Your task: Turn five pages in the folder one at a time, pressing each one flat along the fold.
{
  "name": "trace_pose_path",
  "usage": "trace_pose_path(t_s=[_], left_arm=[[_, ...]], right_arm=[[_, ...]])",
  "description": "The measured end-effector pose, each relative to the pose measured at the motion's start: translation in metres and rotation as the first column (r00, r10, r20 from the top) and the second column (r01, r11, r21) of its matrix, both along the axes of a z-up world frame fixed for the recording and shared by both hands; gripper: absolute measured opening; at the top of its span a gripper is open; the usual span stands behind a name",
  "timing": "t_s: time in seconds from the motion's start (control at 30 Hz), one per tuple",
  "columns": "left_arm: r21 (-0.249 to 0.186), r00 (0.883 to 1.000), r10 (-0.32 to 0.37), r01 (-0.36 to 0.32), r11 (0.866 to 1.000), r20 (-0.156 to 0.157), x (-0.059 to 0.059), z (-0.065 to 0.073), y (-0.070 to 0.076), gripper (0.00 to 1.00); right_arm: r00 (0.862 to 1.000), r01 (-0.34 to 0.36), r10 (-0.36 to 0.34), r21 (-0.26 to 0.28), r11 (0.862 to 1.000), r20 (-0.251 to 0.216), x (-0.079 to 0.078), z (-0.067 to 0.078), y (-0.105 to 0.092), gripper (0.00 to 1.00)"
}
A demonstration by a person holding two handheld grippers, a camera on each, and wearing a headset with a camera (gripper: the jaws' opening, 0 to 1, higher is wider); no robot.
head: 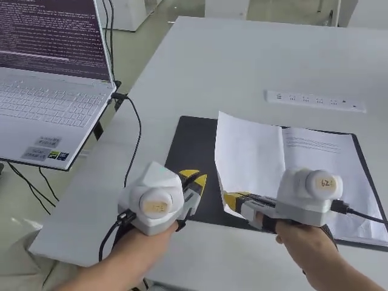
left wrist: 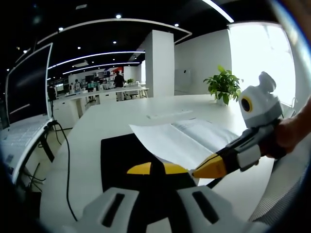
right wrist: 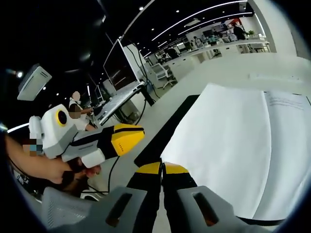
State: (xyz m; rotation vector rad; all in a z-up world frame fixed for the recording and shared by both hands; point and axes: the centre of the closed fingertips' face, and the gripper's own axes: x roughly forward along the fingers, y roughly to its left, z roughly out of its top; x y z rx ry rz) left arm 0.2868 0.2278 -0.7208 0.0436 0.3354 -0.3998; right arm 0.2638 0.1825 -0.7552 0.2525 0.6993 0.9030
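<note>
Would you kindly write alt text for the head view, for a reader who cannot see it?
The right gripper pinches the lower corner of a white page, lifting it off an open black folder on a white table. The left gripper hovers at the folder's left cover; an open laptop sits far left, a power strip beyond.

The left gripper (head: 194, 180) sits low with its jaws closed together, tips angled up toward its partner. The right gripper (head: 233, 200) points left across the body, jaws pinched on the page (head: 248, 154) corner (its own view shows them tight together). Both forearms (head: 121, 267) reach in from below.
</note>
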Motion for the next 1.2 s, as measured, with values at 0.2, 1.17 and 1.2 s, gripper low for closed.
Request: trace_pose_path(t_s=[0.2, 1.17, 1.2], left_arm=[[0.004, 1.0, -0.01, 0.01, 1.0, -0.013, 0.0, -0.007, -0.003, 0.05], [0.065, 0.987, -0.1, 0.109, 0.992, -0.126, 0.001, -0.06, -0.028, 0.04], [0.066, 0.985, -0.105, 0.115, 0.991, -0.138, 0.001, -0.065, -0.03, 0.03]], right_arm=[[1.0, -0.014, 0.013, -0.023, 1.0, -0.015, -0.002, -0.012, 0.003, 0.0], [0.996, 0.012, -0.016, -0.045, 0.999, -0.086, -0.008, -0.038, -0.012, 0.02], [0.996, 0.024, -0.027, -0.037, 0.999, -0.083, -0.005, -0.036, -0.015, 0.02]])
